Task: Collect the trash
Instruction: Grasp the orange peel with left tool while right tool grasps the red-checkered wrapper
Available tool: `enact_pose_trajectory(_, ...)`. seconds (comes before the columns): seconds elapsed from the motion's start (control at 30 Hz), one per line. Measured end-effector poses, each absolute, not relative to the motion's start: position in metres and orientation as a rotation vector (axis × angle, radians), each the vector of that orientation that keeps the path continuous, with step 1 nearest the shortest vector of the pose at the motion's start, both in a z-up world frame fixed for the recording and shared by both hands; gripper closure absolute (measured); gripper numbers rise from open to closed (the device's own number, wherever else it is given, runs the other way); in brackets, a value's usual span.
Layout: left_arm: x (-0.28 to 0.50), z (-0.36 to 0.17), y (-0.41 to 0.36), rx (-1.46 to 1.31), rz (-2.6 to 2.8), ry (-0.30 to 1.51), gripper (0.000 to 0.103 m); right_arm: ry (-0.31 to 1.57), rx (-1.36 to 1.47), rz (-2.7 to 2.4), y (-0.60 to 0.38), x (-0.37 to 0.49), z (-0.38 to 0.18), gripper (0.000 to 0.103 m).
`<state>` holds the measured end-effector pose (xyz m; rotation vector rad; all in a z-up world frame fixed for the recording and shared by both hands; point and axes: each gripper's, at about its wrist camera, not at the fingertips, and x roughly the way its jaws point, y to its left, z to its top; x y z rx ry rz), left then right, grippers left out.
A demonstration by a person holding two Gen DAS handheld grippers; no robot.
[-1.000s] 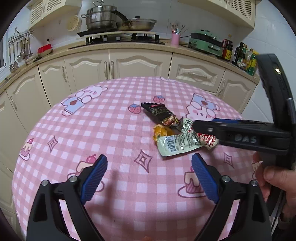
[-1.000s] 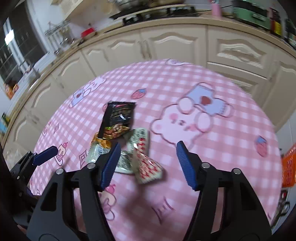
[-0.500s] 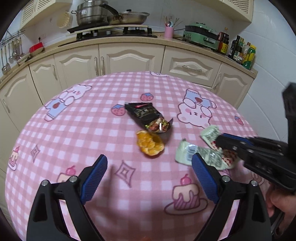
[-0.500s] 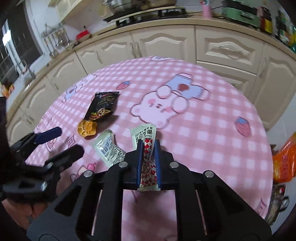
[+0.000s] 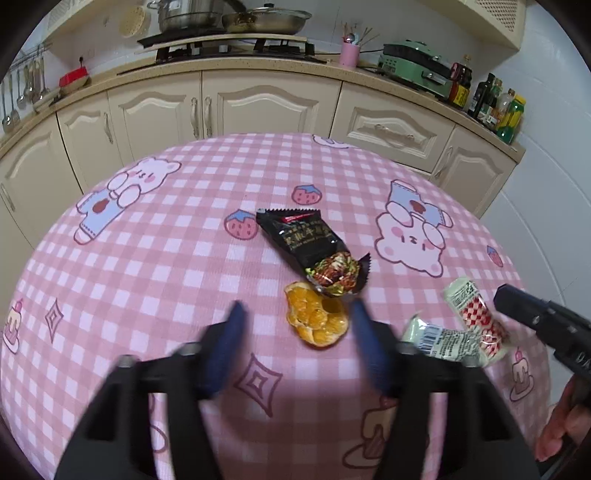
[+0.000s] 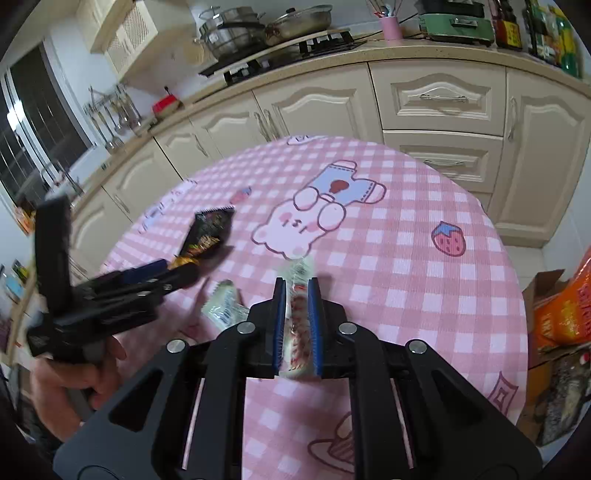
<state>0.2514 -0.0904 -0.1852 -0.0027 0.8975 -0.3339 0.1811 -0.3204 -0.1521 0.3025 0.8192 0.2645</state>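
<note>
On the pink checked tablecloth (image 5: 147, 280) lie a black snack wrapper (image 5: 310, 240) (image 6: 208, 229) and, just in front of it, an orange peel (image 5: 316, 321) (image 6: 183, 261). My left gripper (image 5: 297, 306) (image 6: 177, 275) is closing, its blurred blue pads on either side of the peel and apart from it. My right gripper (image 6: 297, 284) (image 5: 502, 295) is shut on a red-and-white checked wrapper (image 6: 297, 306) (image 5: 476, 314) near the table's right side. A pale green wrapper with a barcode (image 5: 439, 338) (image 6: 223, 306) lies beside it.
Cream kitchen cabinets (image 5: 258, 107) curve behind the round table, with a stove and pots (image 5: 229, 18) on the counter. Beyond the table's right edge, an orange bag (image 6: 561, 314) sits in a cardboard box on the floor. A hand (image 6: 74, 373) holds the left gripper.
My right gripper shut on the checked wrapper and drew it toward the table's right side. My left gripper moved up to the orange peel and its jaws narrowed.
</note>
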Motion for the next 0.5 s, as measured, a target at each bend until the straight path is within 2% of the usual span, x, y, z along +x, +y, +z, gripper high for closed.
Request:
enact_pose_trajectory(0.03,0.251,-0.186,-0.091,-0.002,-0.342,0.898,0.077,0.814,0.300,0.262,-0.321,0.180,-0.150,0.090)
enact_pose_trajectory(0.1,0.250,-0.186,-0.094,0.000,-0.355,0.895,0.083,0.822,0.291,0.258,-0.321,0.180,-0.150,0.090)
enact_pose_trajectory(0.27,0.244,-0.184,-0.098,0.009,-0.380,0.886,0.085,0.861,0.270,0.228,-0.322,0.183,-0.159,0.089)
enact_pose_trajectory(0.33,0.243,-0.183,-0.099,0.017,-0.375,0.881,0.085,0.866,0.261,0.221,-0.322,0.186,-0.161,0.081)
enact_pose_trajectory(0.4,0.243,-0.184,-0.100,0.022,-0.373,0.883,0.084,0.872,0.250,0.221,-0.321,0.190,-0.161,0.080)
enact_pose_trajectory(0.43,0.244,-0.185,-0.100,0.019,-0.369,0.888,0.082,0.875,0.250,0.226,-0.321,0.192,-0.161,0.073)
enact_pose_trajectory(0.47,0.245,-0.185,-0.099,0.013,-0.369,0.893,0.080,0.880,0.245,0.222,-0.320,0.194,-0.161,0.056)
enact_pose_trajectory(0.5,0.245,-0.186,-0.097,0.005,-0.371,0.894,0.076,0.876,0.241,0.215,-0.320,0.195,-0.161,0.052)
